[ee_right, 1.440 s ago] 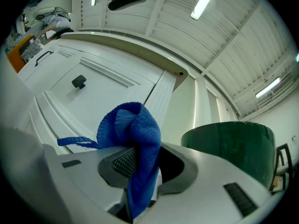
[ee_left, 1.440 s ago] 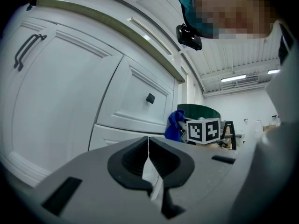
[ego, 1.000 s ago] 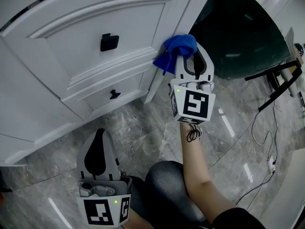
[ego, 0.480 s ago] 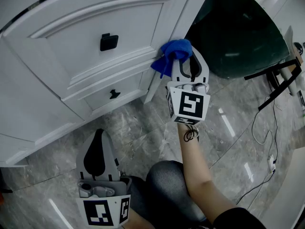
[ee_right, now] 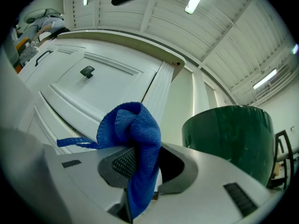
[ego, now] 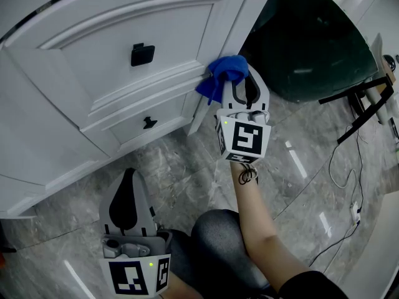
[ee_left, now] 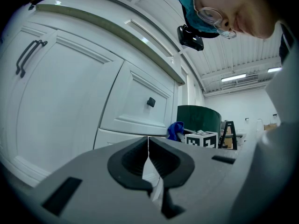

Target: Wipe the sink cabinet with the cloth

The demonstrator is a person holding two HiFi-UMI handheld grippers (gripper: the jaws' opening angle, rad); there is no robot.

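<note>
A blue cloth [ego: 223,72] [ee_right: 134,139] is bunched in my right gripper [ego: 240,78], whose jaws are shut on it. The cloth presses against the right corner post of the white sink cabinet [ego: 124,80] [ee_right: 107,87], beside the upper drawer's lower right corner. The cloth [ee_left: 175,130] also shows small in the left gripper view. My left gripper [ego: 128,189] hangs low over the floor with its jaws [ee_left: 148,158] shut and nothing between them, well away from the cabinet front.
Two black drawer handles [ego: 143,54] [ego: 149,123] stick out of the cabinet front. A dark green round bin [ego: 312,42] stands right of the cabinet. A black stand [ego: 365,108] and cables [ego: 352,185] lie on the grey marble floor [ego: 181,173]. The person's knee [ego: 218,242] is below.
My right gripper has slid the cloth a little to the left and up along the cabinet's corner post. The left gripper has stayed put.
</note>
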